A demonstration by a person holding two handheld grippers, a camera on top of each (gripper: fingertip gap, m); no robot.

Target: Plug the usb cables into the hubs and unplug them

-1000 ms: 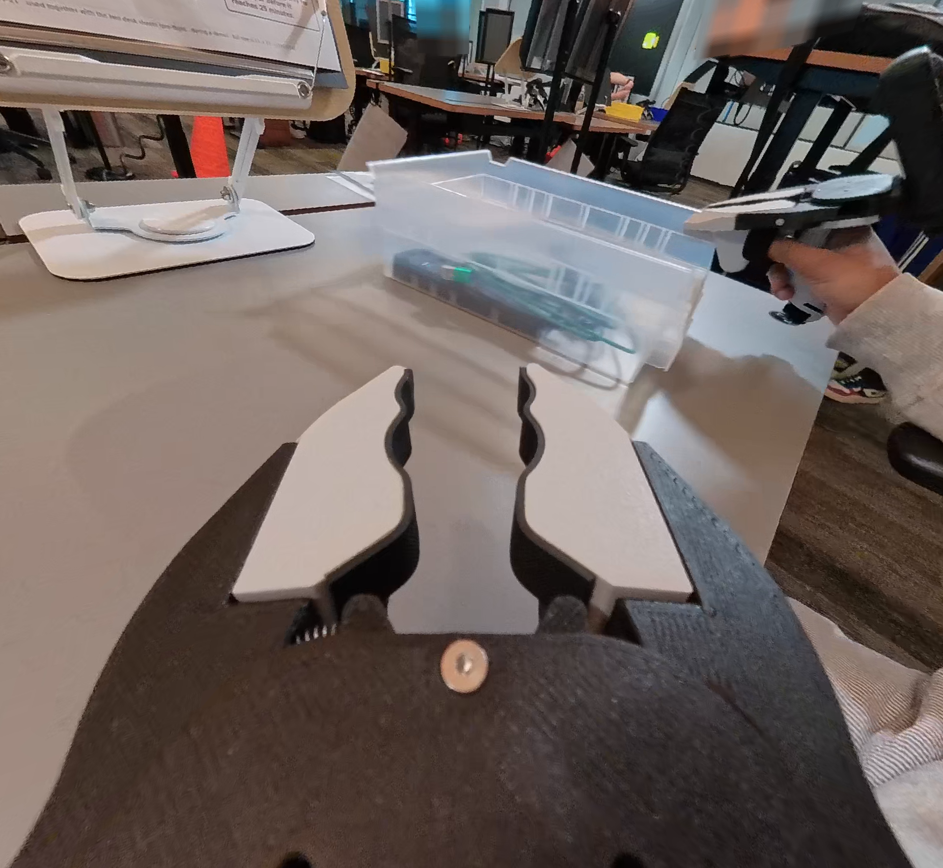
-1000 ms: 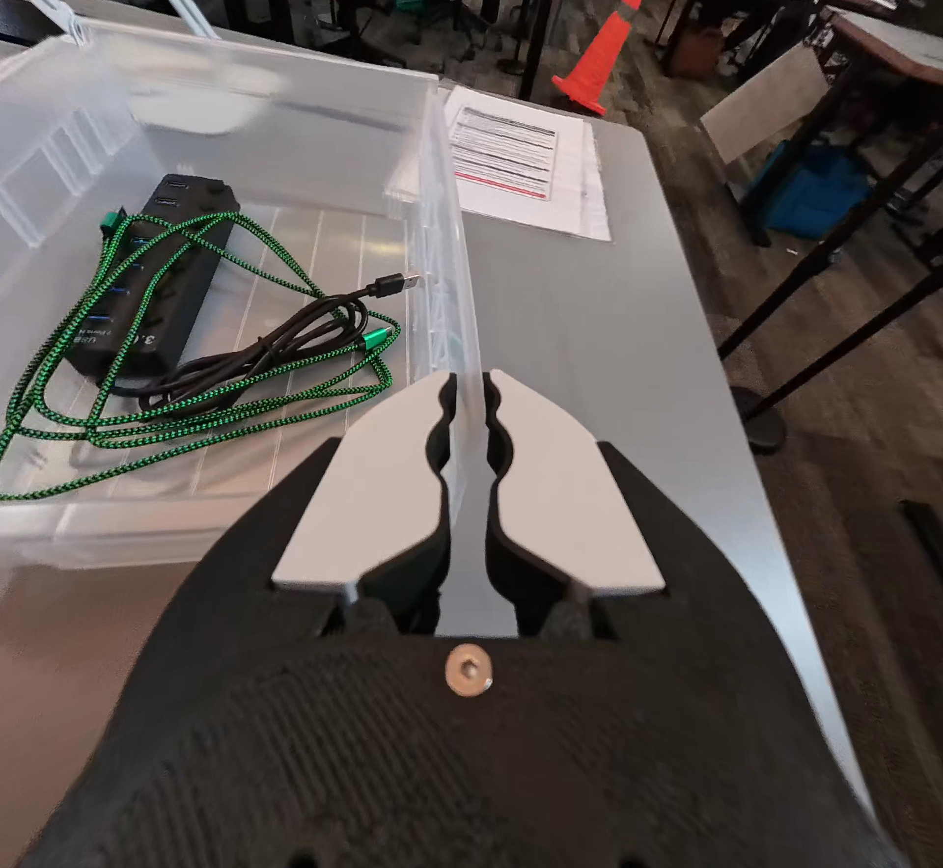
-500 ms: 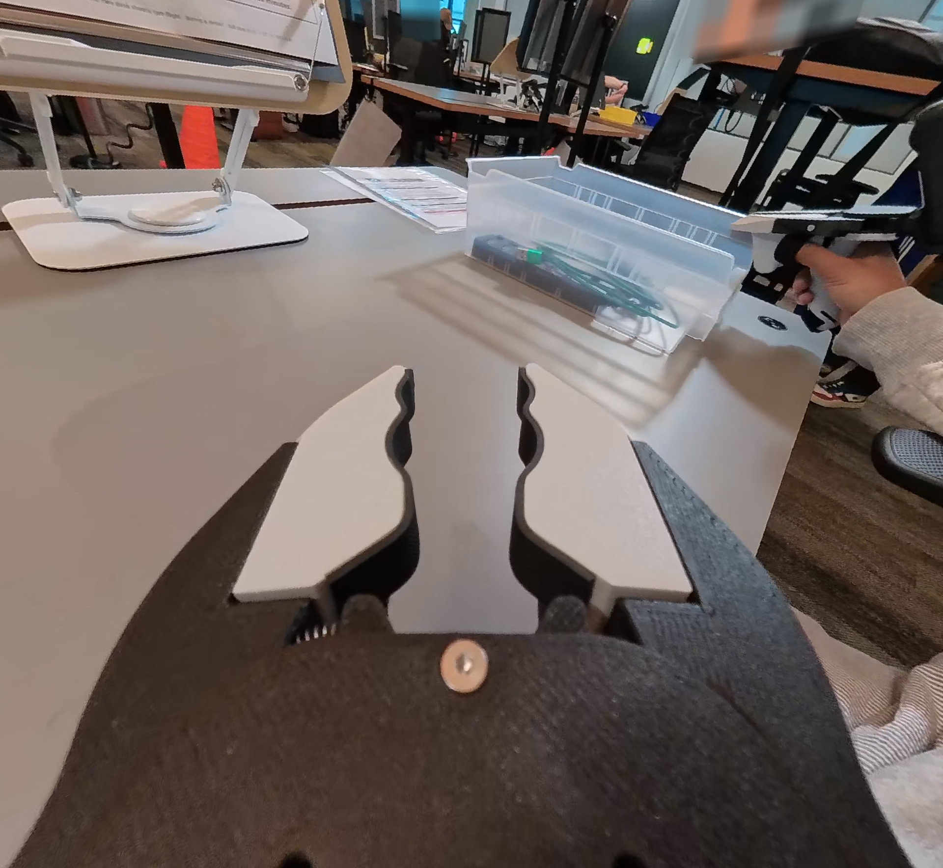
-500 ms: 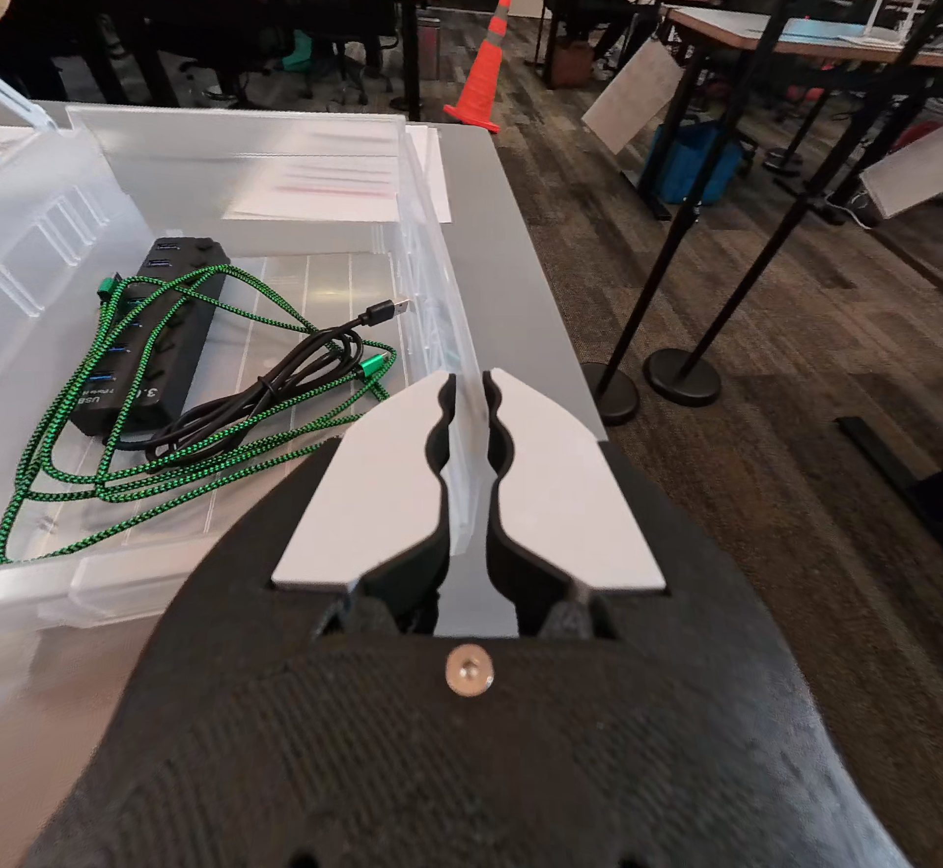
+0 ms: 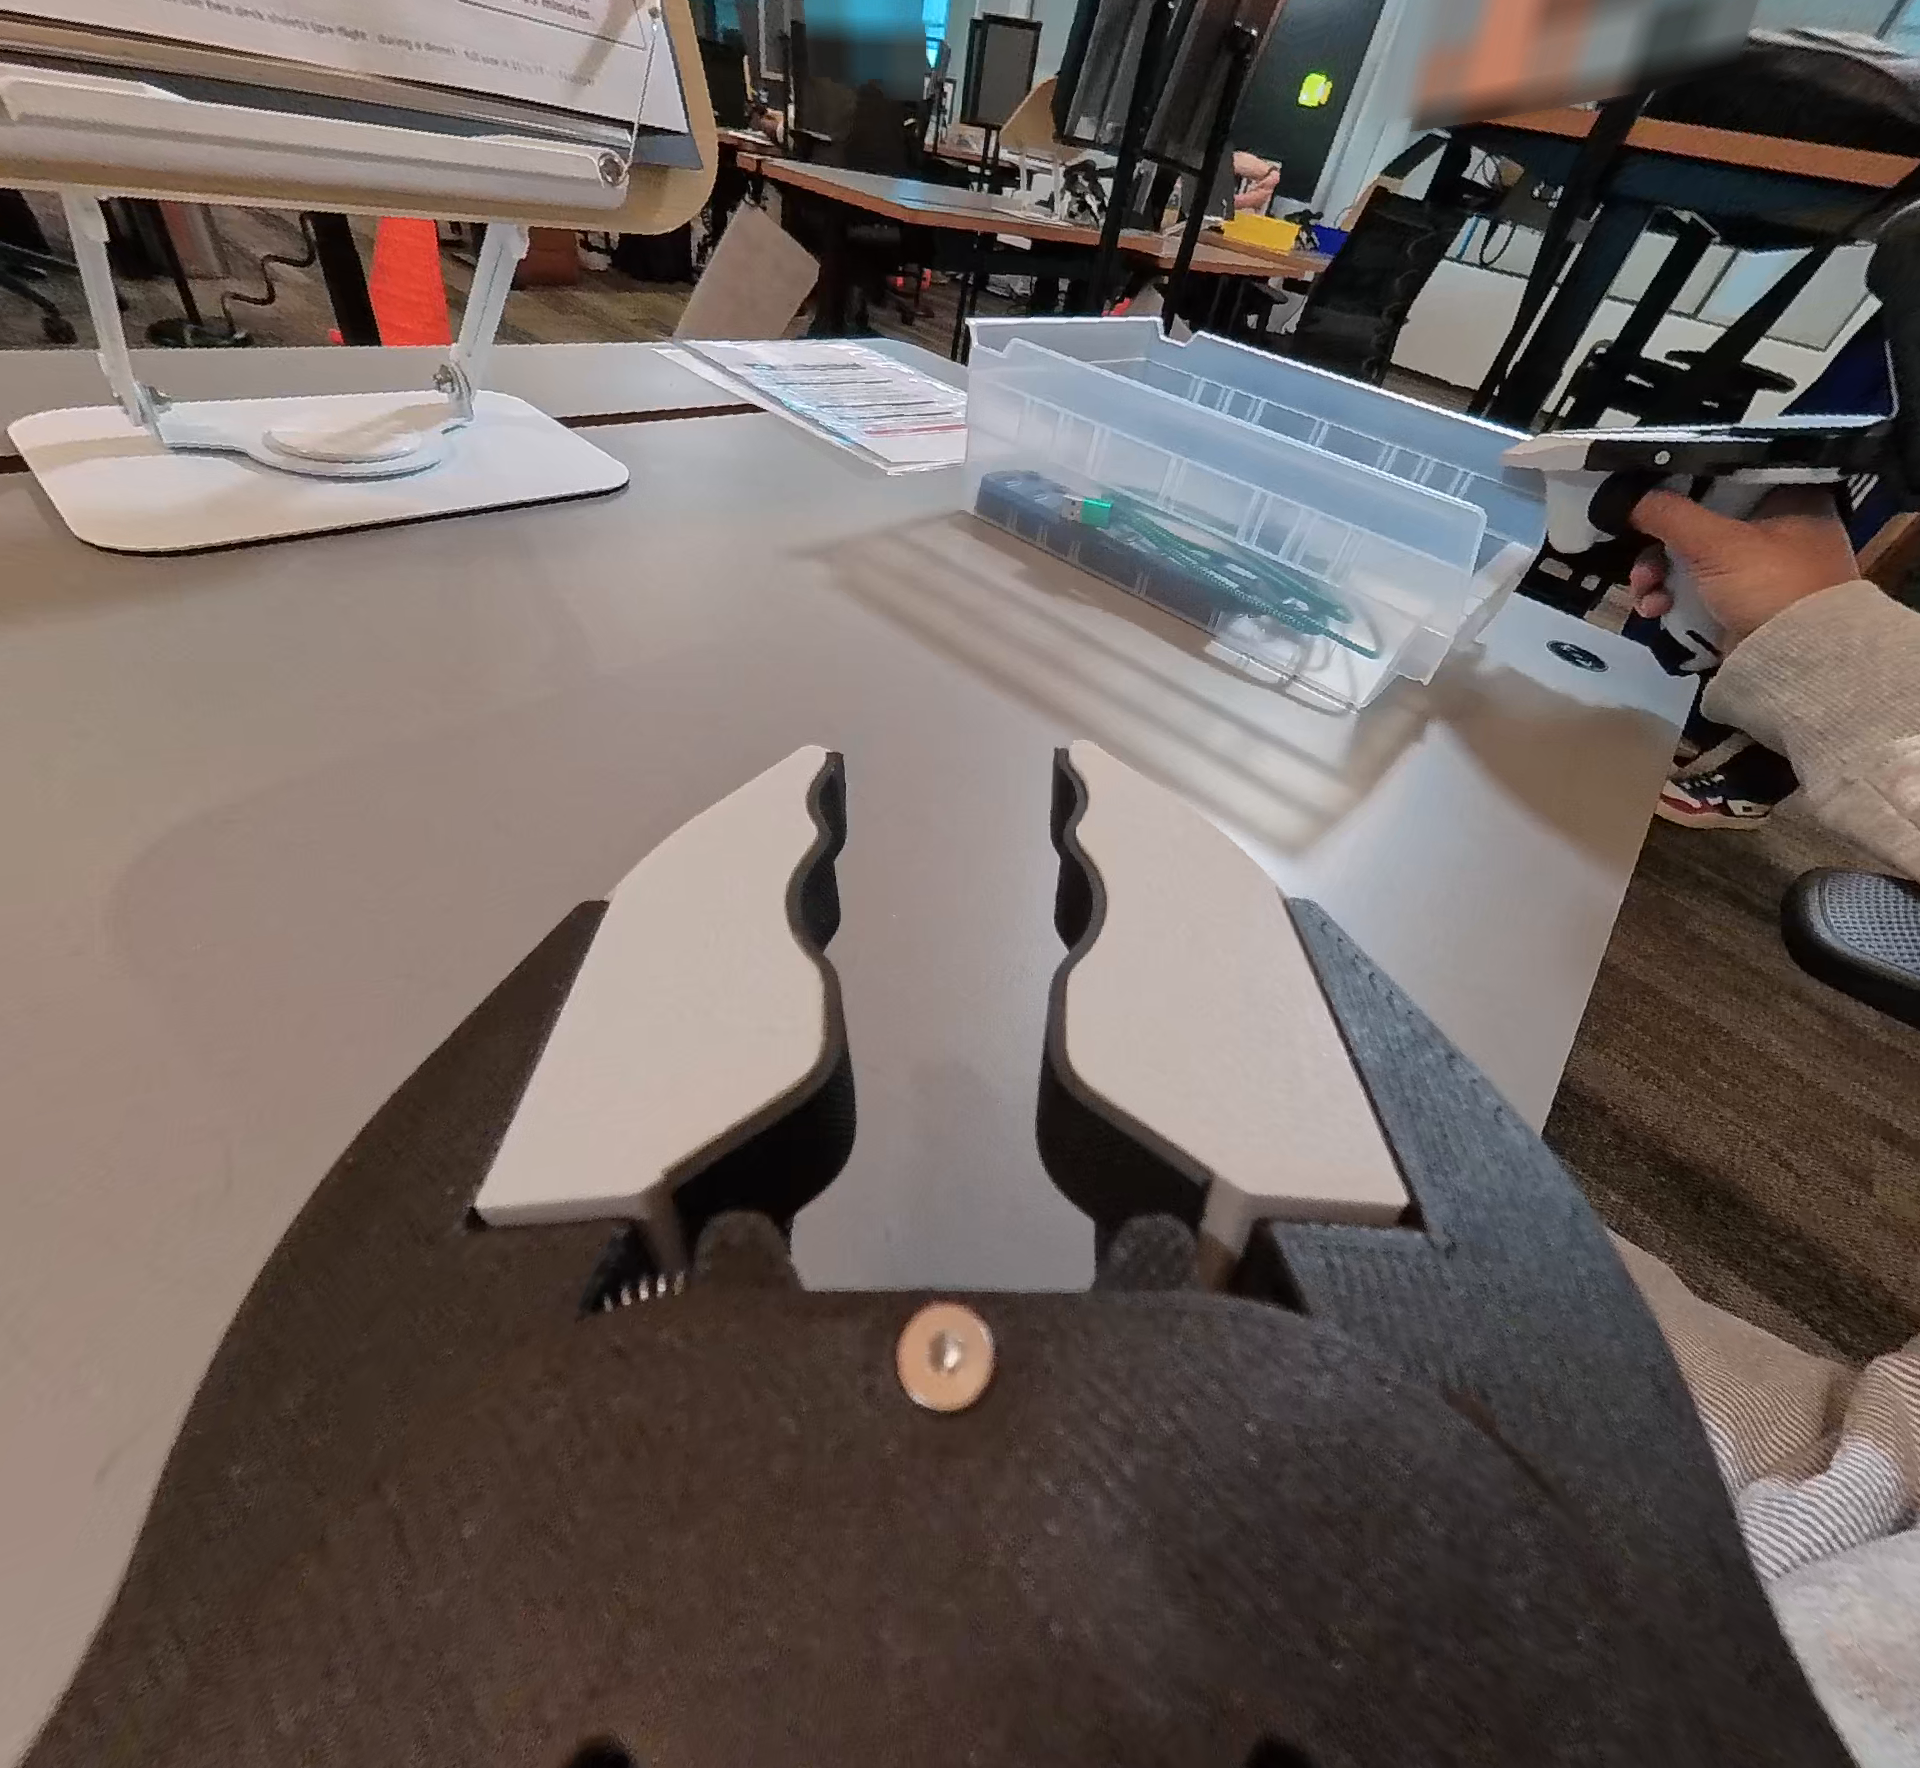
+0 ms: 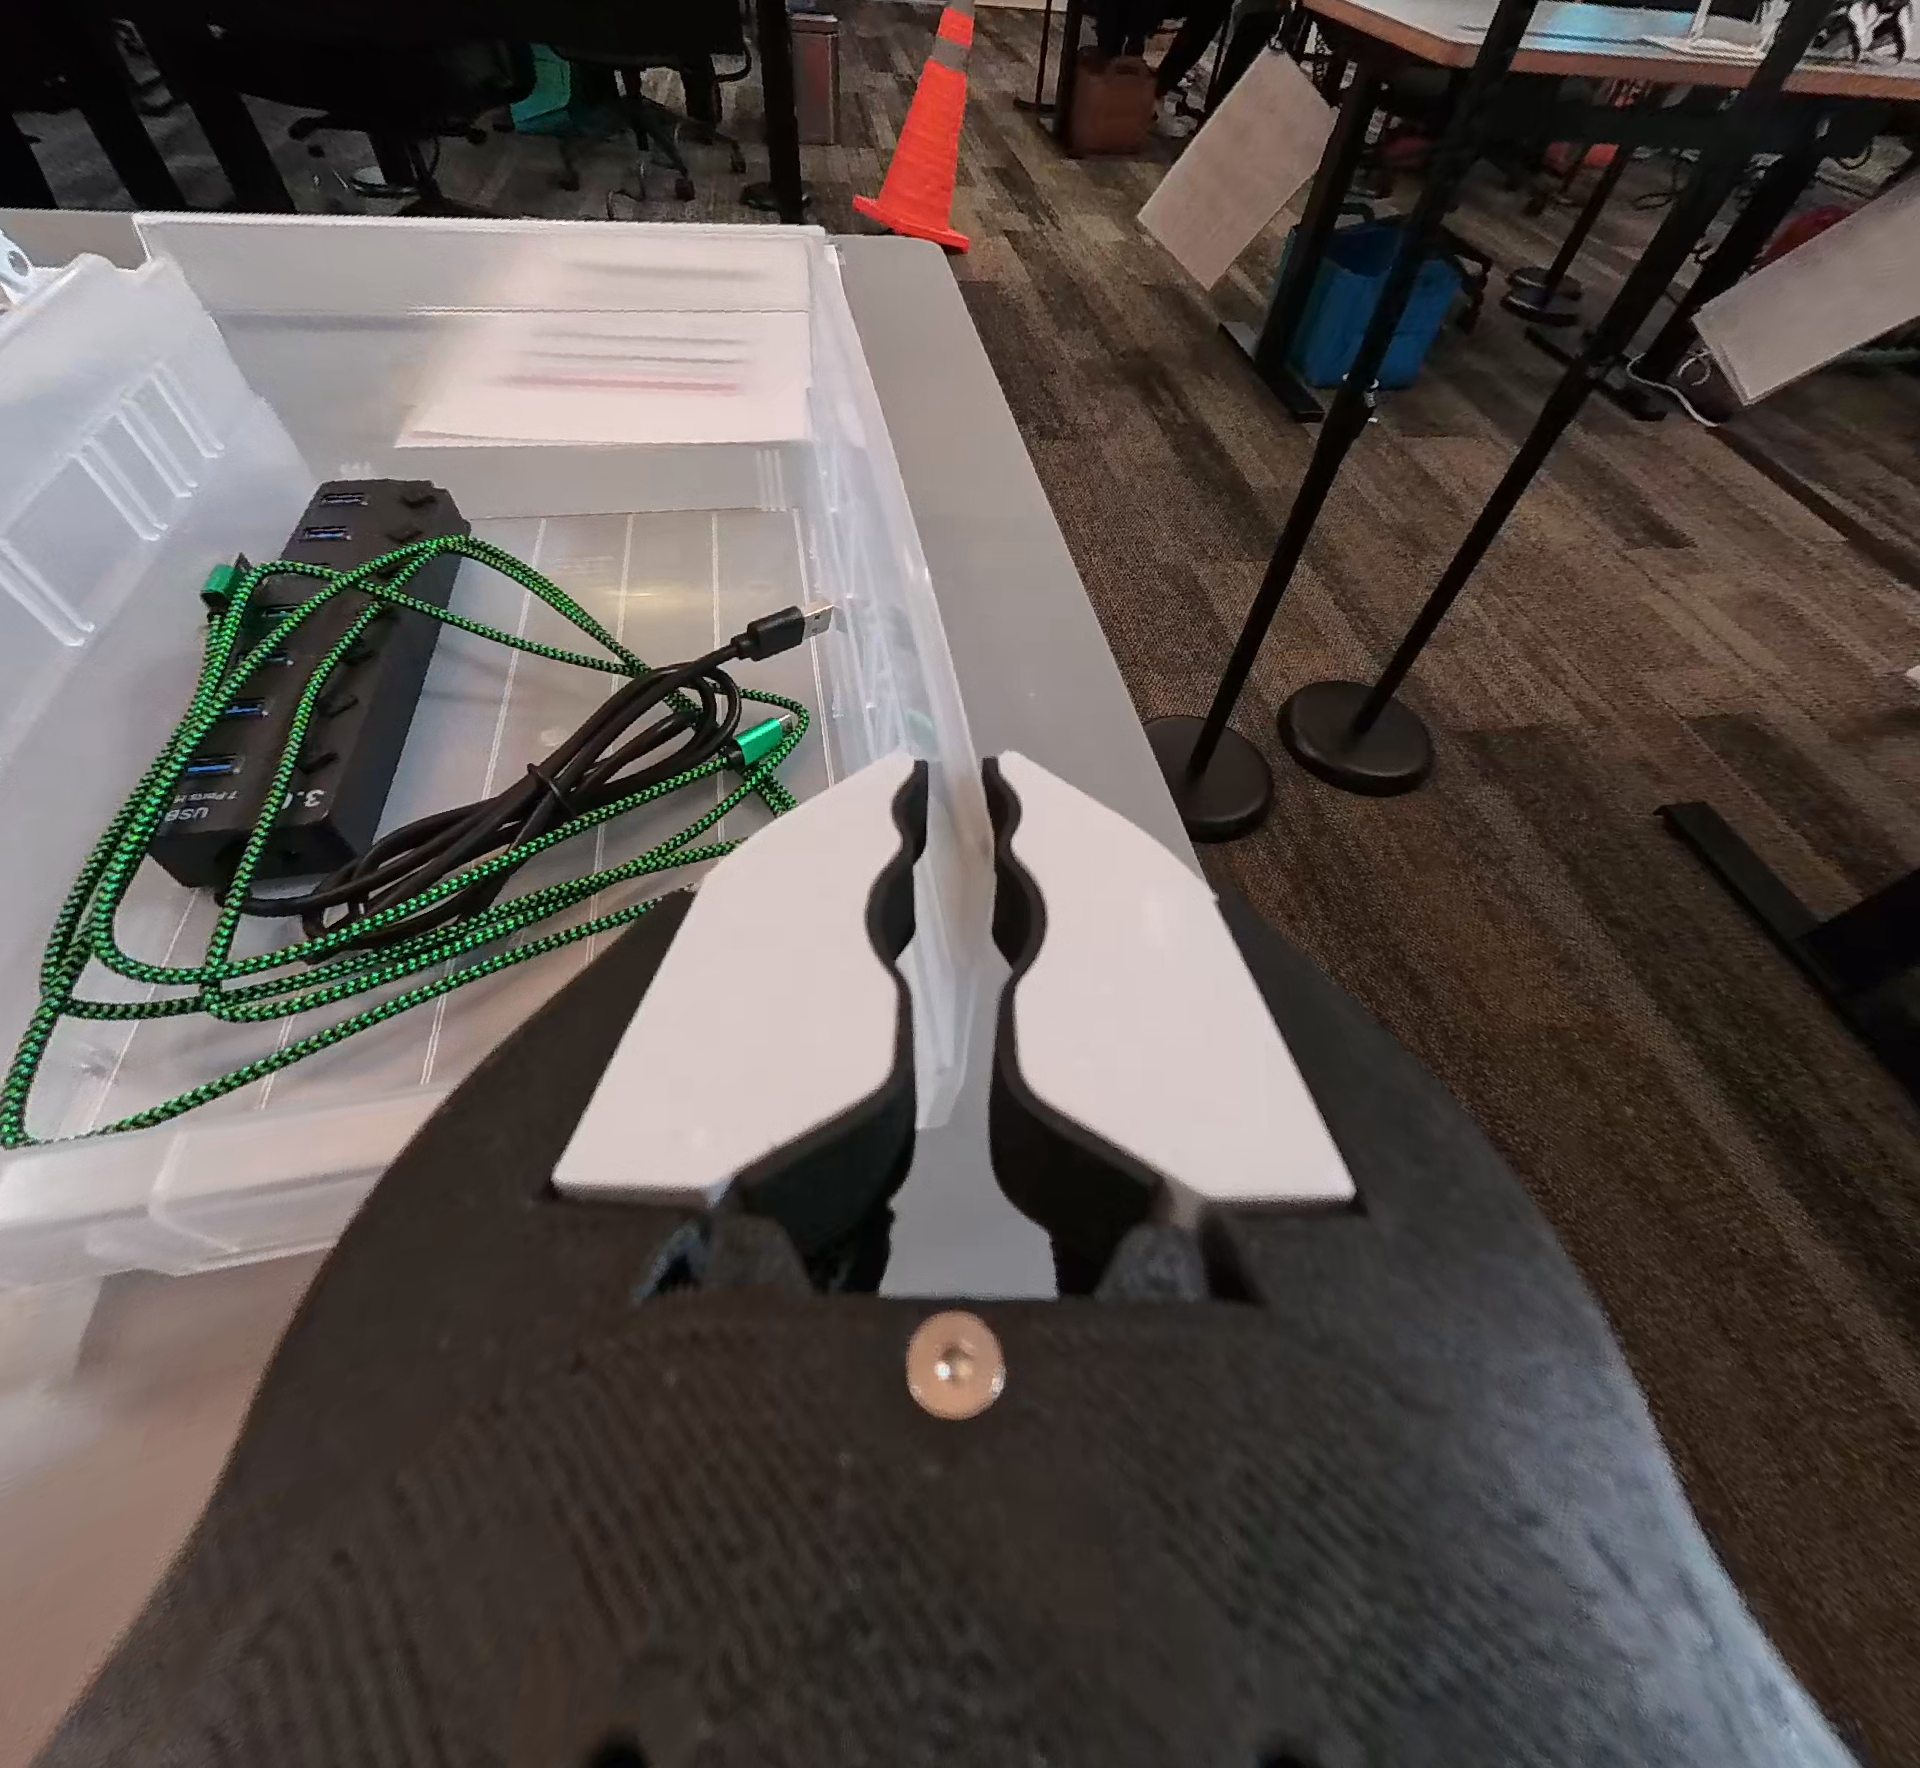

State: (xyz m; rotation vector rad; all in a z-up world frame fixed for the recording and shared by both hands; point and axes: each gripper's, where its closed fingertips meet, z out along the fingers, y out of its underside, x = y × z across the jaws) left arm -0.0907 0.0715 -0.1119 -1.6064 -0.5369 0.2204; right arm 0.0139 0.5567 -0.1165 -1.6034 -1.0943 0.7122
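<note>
A clear plastic bin point(image 6: 873, 492) stands at the table's right edge. In it lie a black USB hub point(image 6: 312, 679), a green braided cable point(image 6: 312, 949) and a black cable point(image 6: 582, 783) with a loose plug. My right gripper point(image 6: 954, 773) is shut on the bin's right wall. The bin point(image 5: 1299, 461) also shows in the left wrist view, with the right gripper point(image 5: 1538, 456) at its far end, held by a hand. My left gripper point(image 5: 948, 762) is open and empty over the bare table, well short of the bin.
A document stand with a white base point(image 5: 312, 471) is at the back left of the grey table point(image 5: 416, 731). A sheet of paper point(image 5: 831, 388) lies behind the bin. The table's right edge point(image 6: 1081, 575) drops to the floor, with black stand poles point(image 6: 1340, 430) and an orange cone point(image 6: 935, 118) beyond. The left gripper's tips are roughly 50 cm from the right gripper's.
The right gripper has carried the bin to the right and set it near the table's right edge, turning with it. The left gripper stayed open over the table.
</note>
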